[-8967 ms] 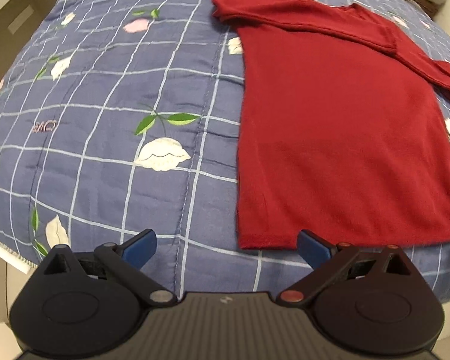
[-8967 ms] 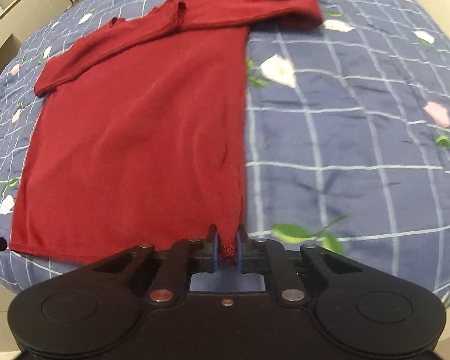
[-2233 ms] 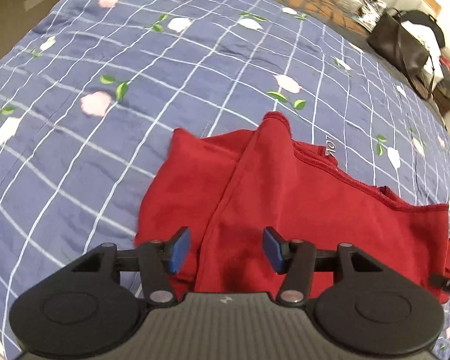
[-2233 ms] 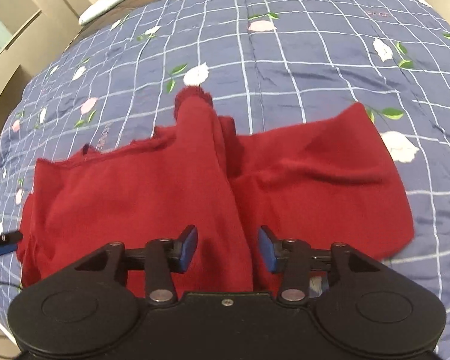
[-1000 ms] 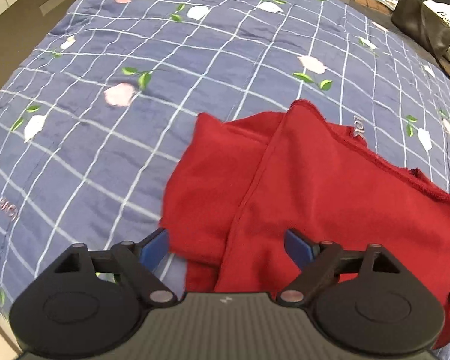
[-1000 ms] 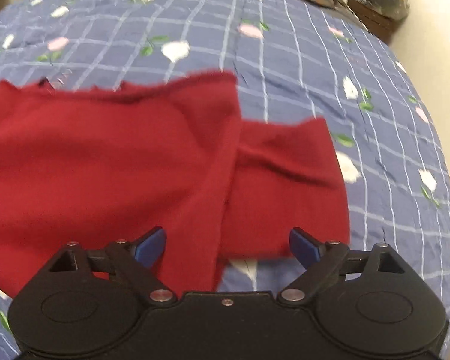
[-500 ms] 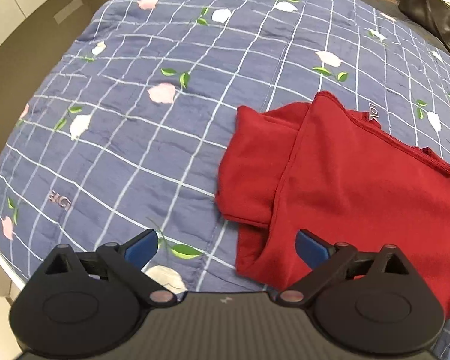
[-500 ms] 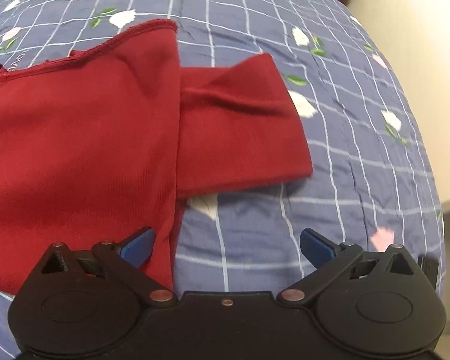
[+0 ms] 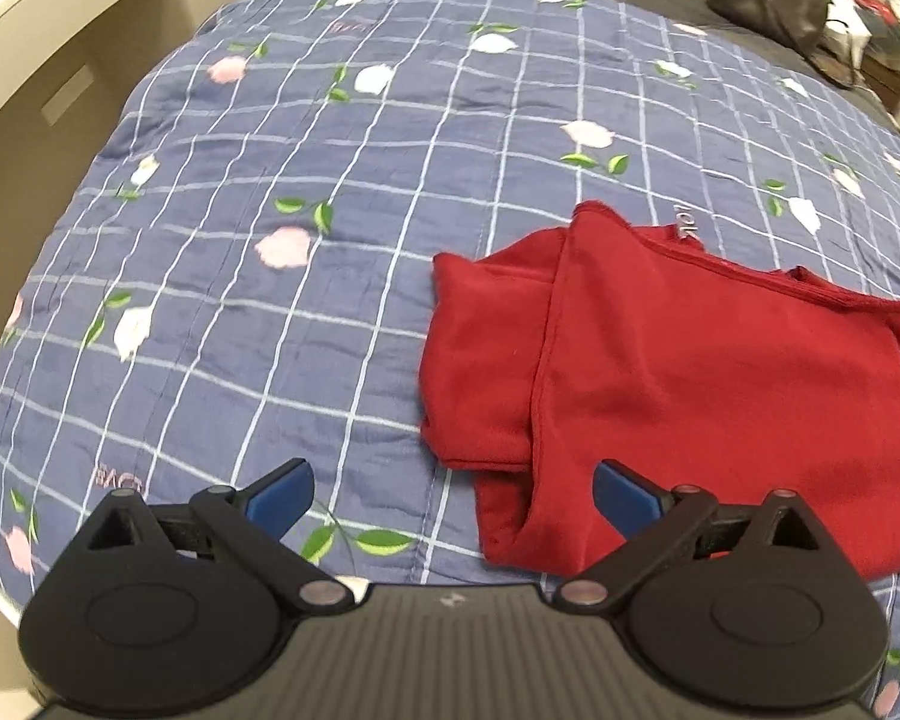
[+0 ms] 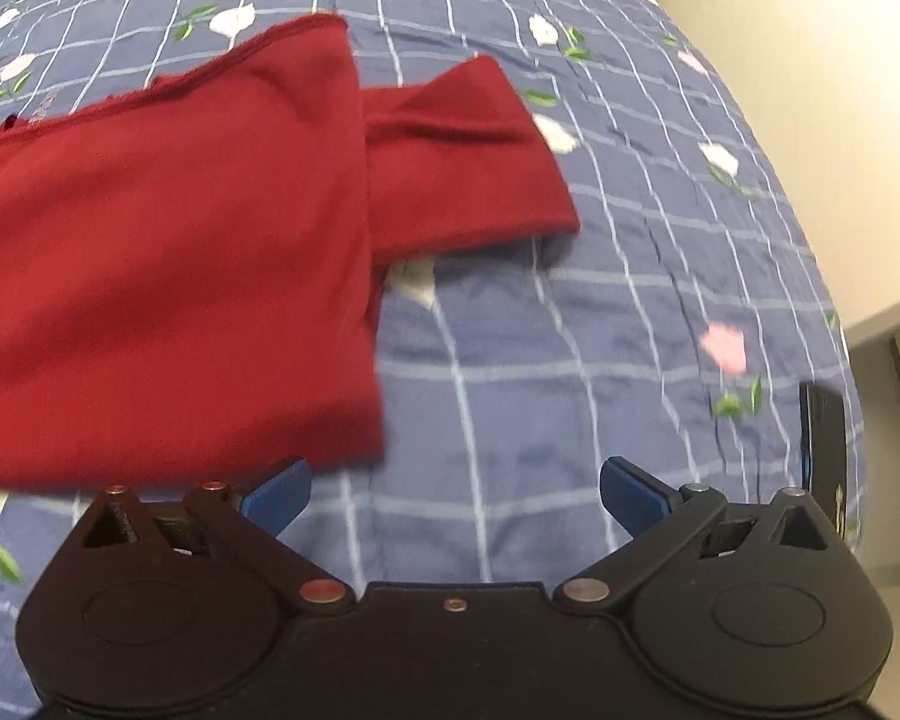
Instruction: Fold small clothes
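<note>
Lying folded on the quilt [image 9: 306, 312], the red shirt [image 9: 678, 372] is untouched; left gripper [image 9: 453, 495] and right gripper [image 10: 455, 495] gape apart.

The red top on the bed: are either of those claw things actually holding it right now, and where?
Nothing is held. The left gripper and right gripper are both wide open, and the red top lies loose on the quilt.

Wide bare stretch of blue checked quilt [image 9: 282, 276] left of the red garment [image 9: 690, 372], open for passage. More bare quilt to the right of the garment [image 10: 168, 240] in the right wrist view, out to the bed's edge. Dark flat object [image 10: 822, 438] at that right edge, in the way there. Dark bag [image 9: 768, 3] and clutter at the far end. Beige furniture [image 9: 48, 78] close along the left side.
</note>
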Motion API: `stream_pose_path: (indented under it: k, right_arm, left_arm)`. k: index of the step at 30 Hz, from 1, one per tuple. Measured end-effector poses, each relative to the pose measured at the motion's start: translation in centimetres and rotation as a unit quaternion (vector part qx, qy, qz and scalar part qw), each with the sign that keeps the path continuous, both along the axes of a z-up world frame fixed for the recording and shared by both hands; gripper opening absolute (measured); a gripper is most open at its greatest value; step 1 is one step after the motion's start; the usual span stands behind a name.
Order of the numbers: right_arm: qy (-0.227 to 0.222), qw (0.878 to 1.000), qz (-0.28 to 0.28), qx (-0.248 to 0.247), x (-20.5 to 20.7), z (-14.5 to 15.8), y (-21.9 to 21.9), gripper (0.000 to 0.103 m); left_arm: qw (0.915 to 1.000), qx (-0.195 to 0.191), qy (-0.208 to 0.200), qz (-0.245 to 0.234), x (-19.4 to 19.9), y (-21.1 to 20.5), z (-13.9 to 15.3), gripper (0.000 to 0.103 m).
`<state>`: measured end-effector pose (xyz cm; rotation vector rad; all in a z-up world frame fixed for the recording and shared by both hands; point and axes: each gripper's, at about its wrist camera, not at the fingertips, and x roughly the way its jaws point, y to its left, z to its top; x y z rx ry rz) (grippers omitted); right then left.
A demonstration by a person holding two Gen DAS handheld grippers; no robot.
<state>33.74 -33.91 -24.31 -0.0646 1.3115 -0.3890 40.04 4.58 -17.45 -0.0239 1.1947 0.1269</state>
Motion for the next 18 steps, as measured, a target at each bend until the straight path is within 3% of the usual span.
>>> stream_pose_path:
  k: [5,12,18]
  right_arm:
    - [0.021,1.0,0.005,0.01,-2.4,-0.4,2.8,0.102]
    - [0.048,0.997,0.057,0.024,-4.5,-0.9,7.0,0.102]
    - [0.058,0.996,0.062,0.018,-5.5,-0.6,7.8,0.102]
  left_arm:
    - [0.9996,-0.001,-0.01,-0.026,-0.1,0.5,0.4,0.102]
    - [0.9987,-0.004,0.0,-0.051,-0.1,1.0,-0.2,0.102]
    - [0.998,-0.01,0.019,-0.059,0.1,1.3,-1.4,0.102]
